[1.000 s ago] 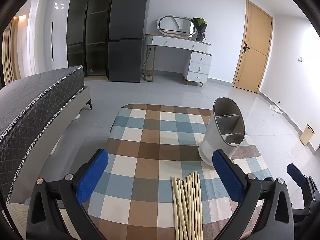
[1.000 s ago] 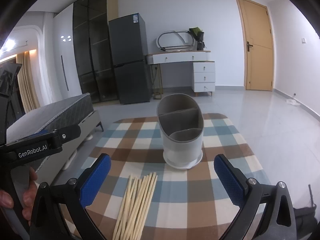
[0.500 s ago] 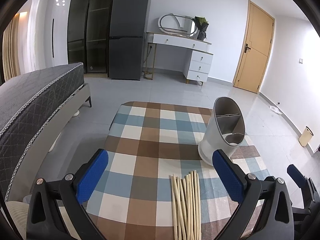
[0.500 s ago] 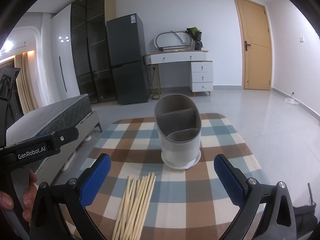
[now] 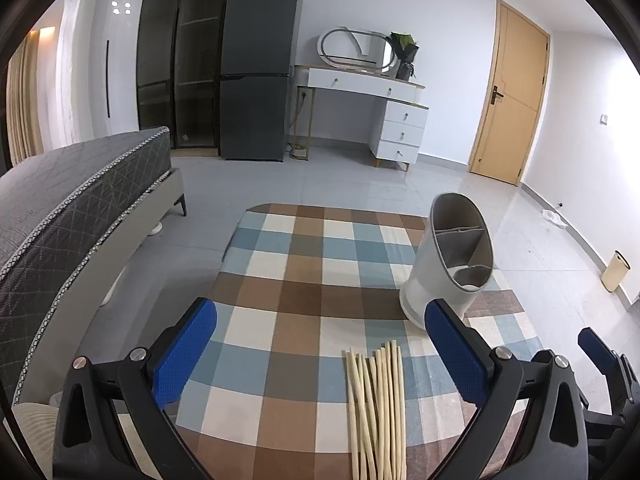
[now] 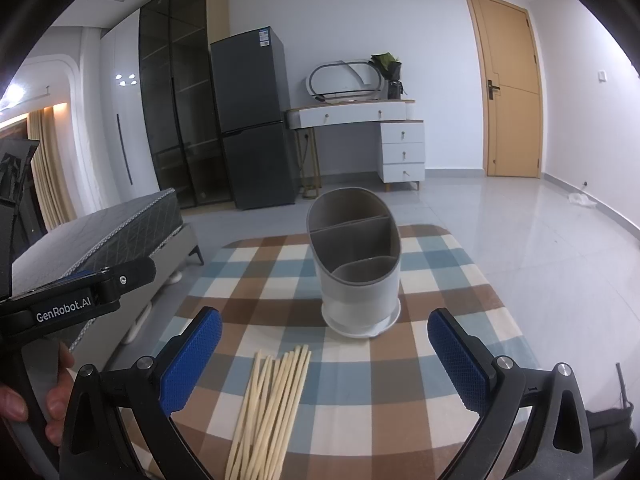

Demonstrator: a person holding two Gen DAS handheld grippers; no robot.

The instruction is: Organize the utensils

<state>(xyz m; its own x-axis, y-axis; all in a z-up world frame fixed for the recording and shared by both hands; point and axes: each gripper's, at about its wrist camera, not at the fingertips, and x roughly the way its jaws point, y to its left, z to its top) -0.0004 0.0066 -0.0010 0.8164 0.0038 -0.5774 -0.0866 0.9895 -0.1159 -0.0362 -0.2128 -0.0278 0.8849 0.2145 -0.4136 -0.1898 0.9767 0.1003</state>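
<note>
A bundle of pale wooden chopsticks [image 5: 376, 404] lies on the checked tablecloth [image 5: 300, 304], also in the right wrist view [image 6: 268, 412]. A grey-and-white utensil holder [image 6: 358, 276] with divided compartments stands upright behind them, empty; it also shows in the left wrist view [image 5: 448, 268]. My left gripper [image 5: 320, 344] is open and empty above the near table, with the chopsticks between its fingers toward the right one. My right gripper [image 6: 324, 352] is open and empty, the chopsticks below it and left of centre.
The table's far edge [image 5: 332, 210] drops to a tiled floor. A grey bed [image 5: 72, 200] stands to the left. The left gripper's body [image 6: 76, 300] and a hand show at the left of the right wrist view. A fridge and dresser stand far back.
Both grippers have drifted slightly; the holder sits a little lower and nearer in the right wrist view. Nothing was grasped or moved on the table.
</note>
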